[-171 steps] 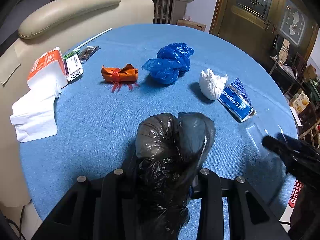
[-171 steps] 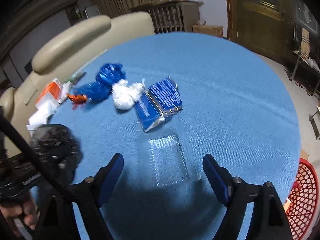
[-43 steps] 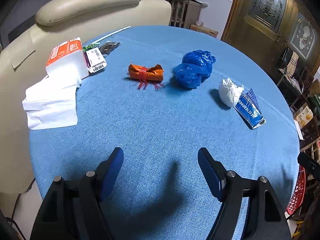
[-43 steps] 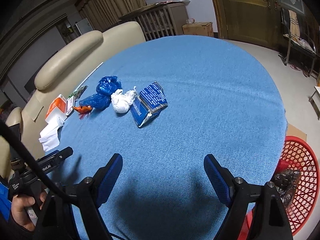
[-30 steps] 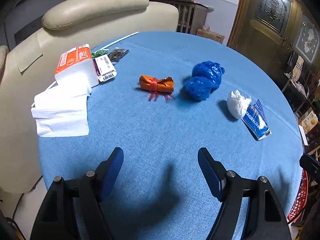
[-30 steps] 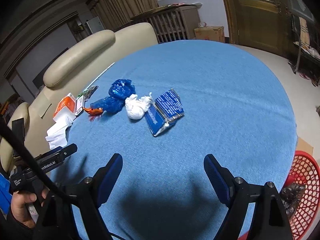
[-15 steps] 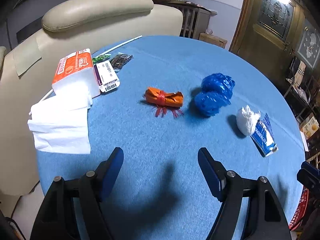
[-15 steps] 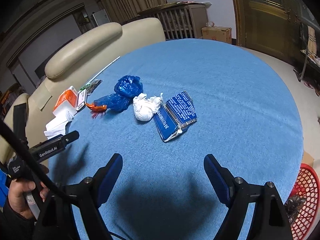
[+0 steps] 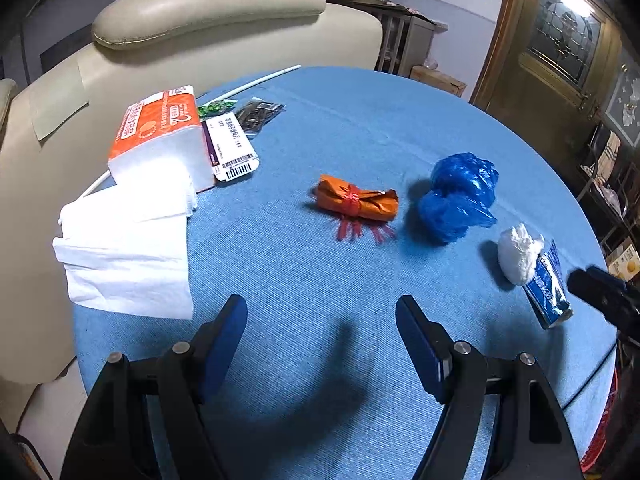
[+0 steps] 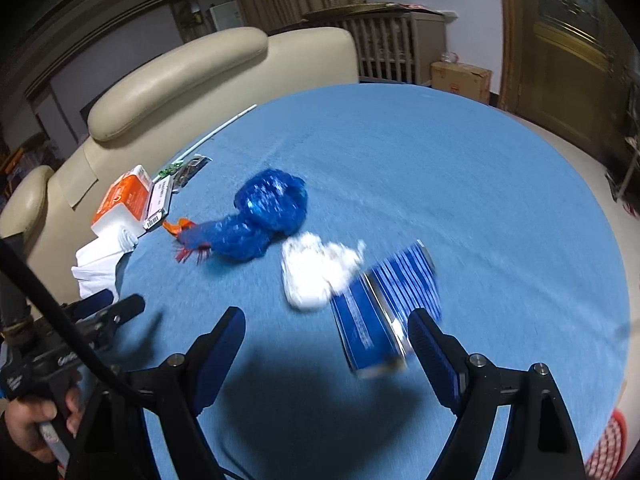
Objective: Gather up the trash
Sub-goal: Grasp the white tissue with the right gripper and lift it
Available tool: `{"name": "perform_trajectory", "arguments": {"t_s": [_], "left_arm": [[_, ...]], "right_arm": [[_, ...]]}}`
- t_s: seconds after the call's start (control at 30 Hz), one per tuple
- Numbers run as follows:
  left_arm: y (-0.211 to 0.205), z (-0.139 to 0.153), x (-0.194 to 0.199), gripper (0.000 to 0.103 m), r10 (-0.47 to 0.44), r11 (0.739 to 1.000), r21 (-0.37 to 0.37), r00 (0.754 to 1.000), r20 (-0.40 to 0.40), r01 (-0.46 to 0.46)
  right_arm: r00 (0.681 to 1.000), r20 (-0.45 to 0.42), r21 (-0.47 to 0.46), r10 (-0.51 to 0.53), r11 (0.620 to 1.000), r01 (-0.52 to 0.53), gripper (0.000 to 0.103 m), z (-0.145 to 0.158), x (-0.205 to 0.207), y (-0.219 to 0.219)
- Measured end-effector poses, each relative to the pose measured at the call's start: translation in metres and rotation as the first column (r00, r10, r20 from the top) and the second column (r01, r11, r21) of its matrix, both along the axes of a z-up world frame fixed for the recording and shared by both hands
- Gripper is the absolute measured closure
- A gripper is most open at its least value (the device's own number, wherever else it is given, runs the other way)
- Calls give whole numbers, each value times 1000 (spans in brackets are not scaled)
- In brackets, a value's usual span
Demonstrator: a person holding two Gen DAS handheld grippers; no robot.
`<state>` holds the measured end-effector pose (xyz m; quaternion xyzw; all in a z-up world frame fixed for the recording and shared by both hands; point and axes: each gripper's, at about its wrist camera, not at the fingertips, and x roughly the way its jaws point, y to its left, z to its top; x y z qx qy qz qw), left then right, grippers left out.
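Note:
On the blue round table [image 9: 360, 112] lie an orange bundle tied with red string [image 9: 356, 201], a crumpled blue plastic bag [image 9: 460, 196], a white crumpled wad [image 9: 520, 254] and a blue foil packet [image 9: 550, 290]. My left gripper [image 9: 322, 324] is open and empty, short of the orange bundle. My right gripper [image 10: 326, 332] is open and empty, just short of the white wad [image 10: 316, 272] and the blue packet [image 10: 384, 312]. The blue bag [image 10: 264, 212] and orange bundle [image 10: 184, 228] lie farther left in the right wrist view.
An orange tissue pack [image 9: 160, 136] with loose white tissues [image 9: 124, 248], a barcoded card [image 9: 232, 148] and small wrappers [image 9: 260, 114] lie at the table's left. A cream armchair [image 9: 208, 28] stands behind. A red basket [image 10: 608, 444] sits on the floor at right.
Both grippers have moved forward over the table toward the trash. The black bag and the clear tray from the earliest frames are gone from the table; the black bag showed in the red basket.

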<state>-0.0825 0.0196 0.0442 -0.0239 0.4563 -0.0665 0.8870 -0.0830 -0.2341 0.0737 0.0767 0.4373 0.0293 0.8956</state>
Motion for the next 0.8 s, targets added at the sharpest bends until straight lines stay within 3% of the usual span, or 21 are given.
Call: {"name": "perform_trajectory", "arguments": {"t_s": [0.43,0.5,0.53,0.57,0.8], "left_arm": [[-4,7,38,26,-2,1000,8,1000,16,2],[-7,8,43,26,-5,1000,2,1000,16,5],[-8,7,47,26,-10,1000,-1,1000,14,10],[-9,7,49,26,-13,1000,0,1000,13,13],[-17,5,60,26,-41,999,7,999,14,41]], "right_arm": [[990,-102,-113,101,987,-112,18,-34,72,32],[985,-120,-123,121,983,-135,28,-38,74,36],[984,-127,-127,125,982,-142,48,-41,75,38],[983,-135,-134,124,981,-142,59,-44,75,39],[987,-95,-120,130,983,-141,73,-30,68,39]]}}
